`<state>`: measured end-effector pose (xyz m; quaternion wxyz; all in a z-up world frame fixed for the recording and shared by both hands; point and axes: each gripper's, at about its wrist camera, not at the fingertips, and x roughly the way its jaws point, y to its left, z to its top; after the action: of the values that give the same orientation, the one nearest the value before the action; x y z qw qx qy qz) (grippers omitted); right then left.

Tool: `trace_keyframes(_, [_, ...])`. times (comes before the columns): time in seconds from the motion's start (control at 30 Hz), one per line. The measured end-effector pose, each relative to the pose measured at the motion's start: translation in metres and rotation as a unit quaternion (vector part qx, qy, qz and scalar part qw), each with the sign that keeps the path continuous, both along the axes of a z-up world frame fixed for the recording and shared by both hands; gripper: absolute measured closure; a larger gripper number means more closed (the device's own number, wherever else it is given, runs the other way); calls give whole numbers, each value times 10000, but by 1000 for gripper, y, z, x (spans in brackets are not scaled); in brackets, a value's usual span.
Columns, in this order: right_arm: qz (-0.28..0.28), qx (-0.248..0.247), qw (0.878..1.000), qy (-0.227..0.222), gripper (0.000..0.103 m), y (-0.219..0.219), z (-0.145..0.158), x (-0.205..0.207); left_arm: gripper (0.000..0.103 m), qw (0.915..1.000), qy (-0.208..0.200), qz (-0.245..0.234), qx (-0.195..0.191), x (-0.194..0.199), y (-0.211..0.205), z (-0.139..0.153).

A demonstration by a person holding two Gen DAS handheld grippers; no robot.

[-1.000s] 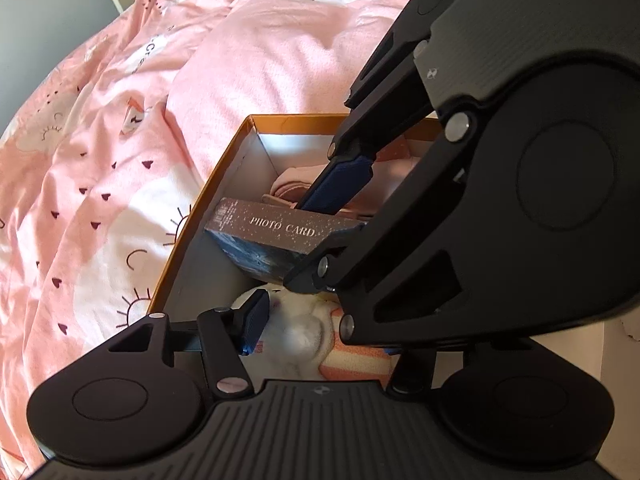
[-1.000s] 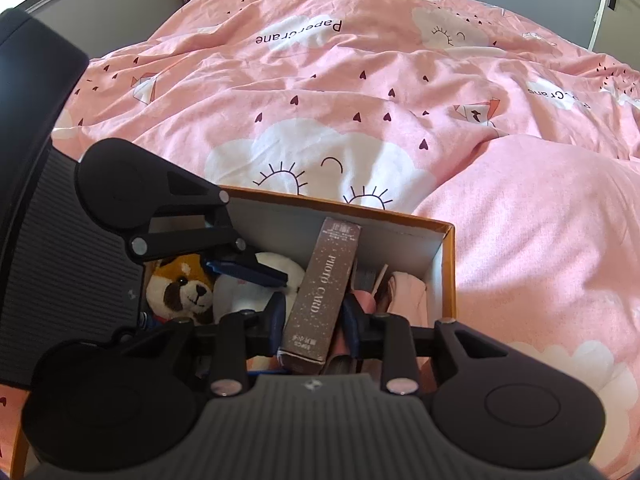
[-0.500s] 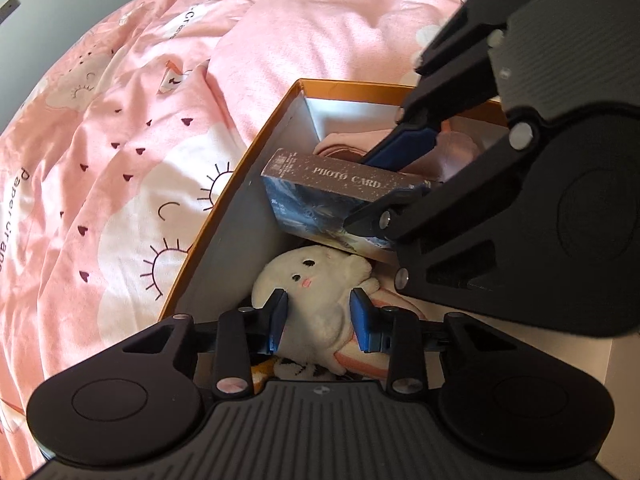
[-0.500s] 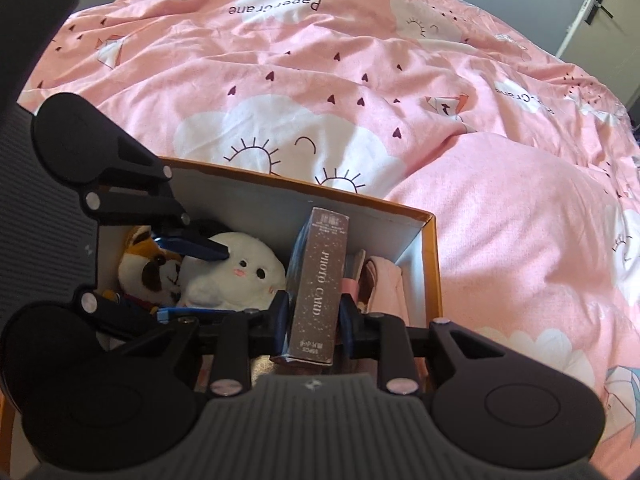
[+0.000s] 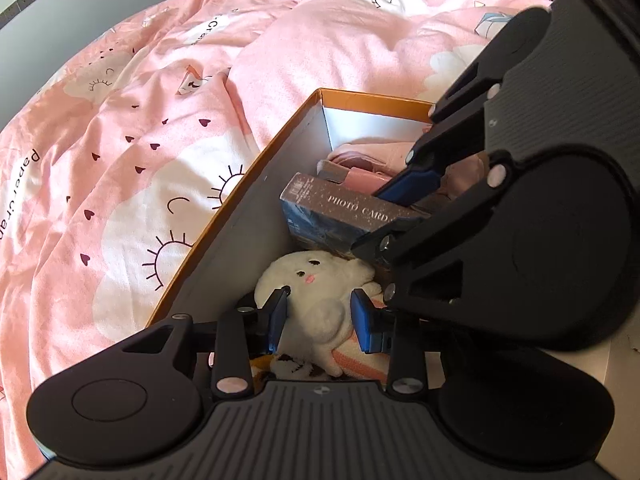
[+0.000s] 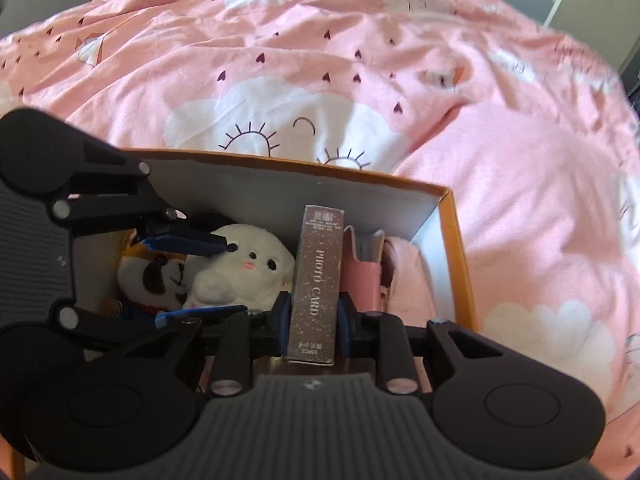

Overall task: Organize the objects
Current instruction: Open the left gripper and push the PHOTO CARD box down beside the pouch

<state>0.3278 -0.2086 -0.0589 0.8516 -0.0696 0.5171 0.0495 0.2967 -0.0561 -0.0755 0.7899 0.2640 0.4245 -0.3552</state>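
An orange-rimmed box (image 5: 256, 168) (image 6: 452, 216) lies on the pink bed. Inside it are a white plush (image 5: 320, 292) (image 6: 248, 268), a brown-and-white plush dog (image 6: 156, 280), a "PHOTO CARD" box (image 5: 340, 212) (image 6: 316, 284) and pink items (image 5: 372, 156) (image 6: 364, 276). My left gripper (image 5: 320, 320) has its blue pads on either side of the white plush, pressing its sides. My right gripper (image 6: 314, 320) is shut on the photo card box, holding it on edge inside the orange box. Each gripper shows in the other's view.
A pink quilt with suns, clouds and hearts (image 5: 120, 184) (image 6: 320, 60) surrounds the box. A pink pillow (image 5: 340, 44) (image 6: 540, 200) lies beyond the box's far end. A grey wall (image 5: 80, 8) stands at the back left.
My left gripper has pulled back and its jaws have opened wider around the white plush. My right gripper has kept its hold on the photo card box, shifting it slightly within the orange box.
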Motion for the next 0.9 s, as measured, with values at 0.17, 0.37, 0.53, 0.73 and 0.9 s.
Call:
trace_keyframes(0.17, [30, 583, 9980, 254, 77, -19, -1, 6, 54, 9994, 188, 148, -264, 4, 16, 6])
trace_keyframes(0.37, [260, 692, 9971, -160, 72, -23, 22, -8, 51, 9996, 83, 155, -202, 0, 24, 12])
trace_keyframes(0.53, [588, 645, 9945, -573, 92, -15, 32, -3, 63, 9984, 201, 402, -351, -10, 26, 14])
trace_keyframes(0.73, [580, 274, 9963, -574, 102, -10, 19, 8, 68, 9955, 483, 625, -526, 10, -12, 26])
trace_keyframes(0.9, [470, 478, 9966, -471, 102, -17, 10, 20, 70, 9920, 671, 771, -745, 15, -15, 19])
